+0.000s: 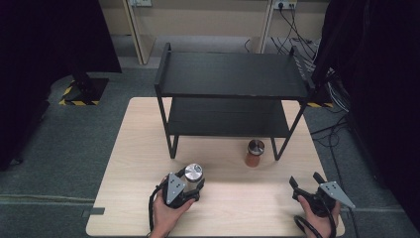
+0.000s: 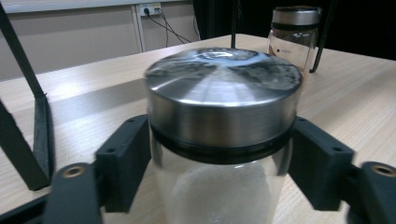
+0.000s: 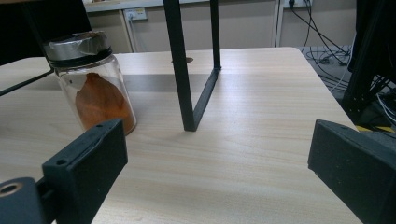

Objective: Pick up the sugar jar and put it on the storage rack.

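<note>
Near the black shelf (image 1: 230, 74), on the bench (image 1: 133, 148), the left hand-held gripper (image 1: 190, 184) clamps the white-filled jar (image 1: 193, 174); the right hand-held gripper (image 1: 304, 179) rests spread apart, beyond an orange-filled jar (image 1: 255, 152).

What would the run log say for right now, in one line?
left tool: shut on white-powder jar | right tool: open | orange jar: beside black shelf

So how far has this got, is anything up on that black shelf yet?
Nothing is on the black shelf yet. In hand: the left gripper is shut on a jar of white grains near the table's front edge. The right gripper hangs open and empty. The jar with orange contents stands untouched by the shelf's leg. Probably both jars are bound for the shelf, so nearly everything is left.
</note>
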Available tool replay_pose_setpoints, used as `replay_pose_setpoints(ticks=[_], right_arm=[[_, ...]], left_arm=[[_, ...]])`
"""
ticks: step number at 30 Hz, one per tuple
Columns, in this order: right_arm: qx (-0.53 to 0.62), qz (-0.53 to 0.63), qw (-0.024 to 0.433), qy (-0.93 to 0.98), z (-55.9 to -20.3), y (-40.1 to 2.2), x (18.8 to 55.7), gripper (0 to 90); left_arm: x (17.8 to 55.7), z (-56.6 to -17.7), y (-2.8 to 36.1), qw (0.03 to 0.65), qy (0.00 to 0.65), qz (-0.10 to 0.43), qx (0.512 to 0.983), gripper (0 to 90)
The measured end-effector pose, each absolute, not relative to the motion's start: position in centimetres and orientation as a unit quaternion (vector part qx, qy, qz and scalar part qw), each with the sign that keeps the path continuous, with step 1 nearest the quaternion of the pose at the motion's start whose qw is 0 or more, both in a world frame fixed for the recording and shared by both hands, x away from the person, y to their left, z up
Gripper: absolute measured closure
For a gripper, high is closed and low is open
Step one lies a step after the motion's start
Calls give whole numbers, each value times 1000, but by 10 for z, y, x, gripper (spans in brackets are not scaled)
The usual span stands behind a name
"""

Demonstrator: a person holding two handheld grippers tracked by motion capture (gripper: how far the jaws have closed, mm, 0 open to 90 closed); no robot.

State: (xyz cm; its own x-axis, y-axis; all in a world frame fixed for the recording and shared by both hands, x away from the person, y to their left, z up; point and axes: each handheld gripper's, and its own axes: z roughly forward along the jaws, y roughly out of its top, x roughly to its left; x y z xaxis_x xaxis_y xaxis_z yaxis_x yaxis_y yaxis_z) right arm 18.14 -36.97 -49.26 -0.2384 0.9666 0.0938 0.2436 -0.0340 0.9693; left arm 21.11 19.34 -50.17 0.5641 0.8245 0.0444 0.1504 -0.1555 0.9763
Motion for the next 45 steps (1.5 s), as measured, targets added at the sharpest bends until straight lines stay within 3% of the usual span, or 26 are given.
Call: replay_pose_setpoints(ticks=[17, 45], right_arm=[[503, 510, 352, 602, -492, -370, 182, 50], [501, 508, 350, 607, -491, -368, 183, 52]], left_arm=[[211, -500, 198, 562, 365, 295, 681, 309], [201, -441, 199, 615, 341, 343, 623, 310]])
